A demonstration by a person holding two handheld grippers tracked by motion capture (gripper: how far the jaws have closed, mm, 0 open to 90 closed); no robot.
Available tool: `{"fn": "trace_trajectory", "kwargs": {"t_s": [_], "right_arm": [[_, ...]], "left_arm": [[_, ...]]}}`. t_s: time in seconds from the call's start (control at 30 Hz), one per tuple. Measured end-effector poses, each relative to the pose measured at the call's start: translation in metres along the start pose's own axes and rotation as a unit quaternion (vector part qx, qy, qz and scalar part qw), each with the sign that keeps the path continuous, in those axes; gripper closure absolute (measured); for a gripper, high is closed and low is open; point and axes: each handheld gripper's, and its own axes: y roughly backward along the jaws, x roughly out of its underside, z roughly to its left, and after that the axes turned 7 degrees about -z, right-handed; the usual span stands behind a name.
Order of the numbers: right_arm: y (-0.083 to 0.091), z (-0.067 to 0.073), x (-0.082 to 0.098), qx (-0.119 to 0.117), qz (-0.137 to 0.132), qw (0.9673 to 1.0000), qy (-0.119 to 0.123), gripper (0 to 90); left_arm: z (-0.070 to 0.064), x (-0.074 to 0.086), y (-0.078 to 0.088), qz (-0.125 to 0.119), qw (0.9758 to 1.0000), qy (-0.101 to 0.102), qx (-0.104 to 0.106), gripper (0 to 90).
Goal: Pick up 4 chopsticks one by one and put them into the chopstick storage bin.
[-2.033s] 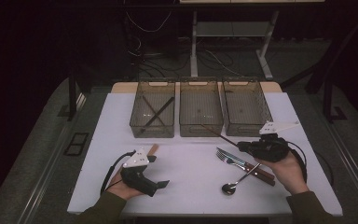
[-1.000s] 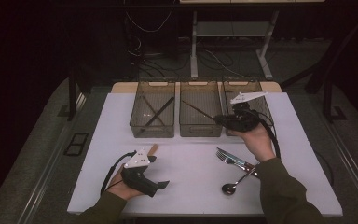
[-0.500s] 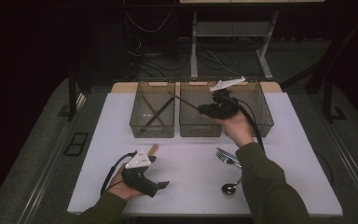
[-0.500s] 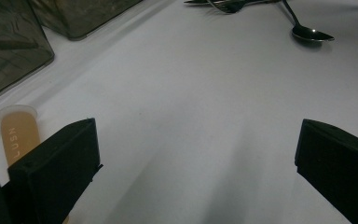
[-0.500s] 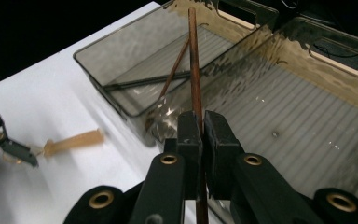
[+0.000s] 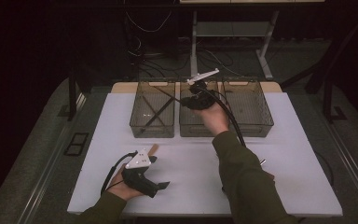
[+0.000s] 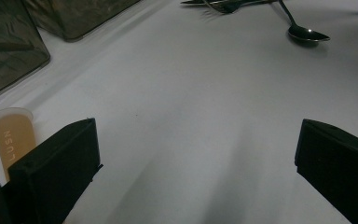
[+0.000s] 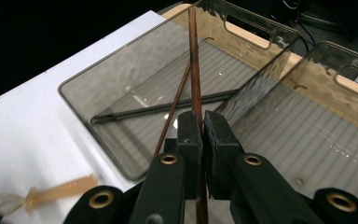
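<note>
Table (image 6: 298, 154) surface is plain white, set in a dark room with grey flooring on both sides and cables and a metal frame behind. Nearest the person, the left gripper (image 6: 161, 185) rests low on the table's front left, its jaws standing wide with nothing between them; in the left gripper view a small tan tube (image 7: 13, 135) lies just beside one jaw, and a spoon (image 7: 303, 29) and fork (image 7: 223, 5) lie farther off on bare white surface. The middle of the table is bare, crossed by the person's right sleeve (image 6: 247, 177). Farther back, three clear bins stand in a row near the far edge, touching side by side: the left bin (image 6: 153, 108) with dark sticks lying crossed inside, the middle bin (image 6: 193, 125), and the right bin (image 6: 248, 108). The right gripper (image 6: 186, 99) hangs above the middle bin, its jaws clamped on a brown chopstick (image 8: 195, 70) that points out over the left bin. Bare table margins remain left and right of the bins.
</note>
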Motion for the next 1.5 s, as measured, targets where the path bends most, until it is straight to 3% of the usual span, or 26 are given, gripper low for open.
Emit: {"fn": "trace_trajectory", "kwargs": {"t_s": [0.3, 0.5, 1.03, 1.13, 1.2, 1.4, 1.5], "right_arm": [[-0.039, 0.008, -0.015, 0.014, 0.009, 0.9999, -0.001, 85.6], [-0.063, 0.01, -0.019, 0.027, 0.017, 0.9994, -0.015, 85.6], [-0.11, 0.023, -0.02, 0.045, 0.039, 0.9978, -0.03, 85.5], [-0.116, 0.027, -0.019, 0.042, 0.039, 0.9978, -0.035, 84.6], [-0.117, 0.028, -0.018, 0.044, 0.037, 0.9978, -0.031, 78.4], [-0.11, 0.027, -0.021, 0.045, 0.037, 0.998, -0.025, 69.2], [-0.104, 0.027, -0.021, 0.033, 0.037, 0.9986, -0.019, 61.8]], "left_arm": [[-0.001, 0.0, -0.001, -0.003, 1.0, 0.002, 0.0, 0.0], [-0.001, -0.001, -0.001, -0.003, 1.0, 0.0, 0.002, 0.0], [-0.001, -0.001, -0.004, -0.001, 1.0, -0.001, 0.004, 0.0], [-0.001, -0.001, -0.004, -0.001, 1.0, -0.002, 0.005, 0.0], [-0.001, -0.001, -0.003, -0.001, 1.0, -0.002, 0.006, 0.0], [-0.001, -0.001, -0.004, -0.002, 1.0, -0.003, 0.007, 0.0], [-0.001, -0.001, -0.004, -0.002, 1.0, -0.002, 0.006, 0.0]]}}
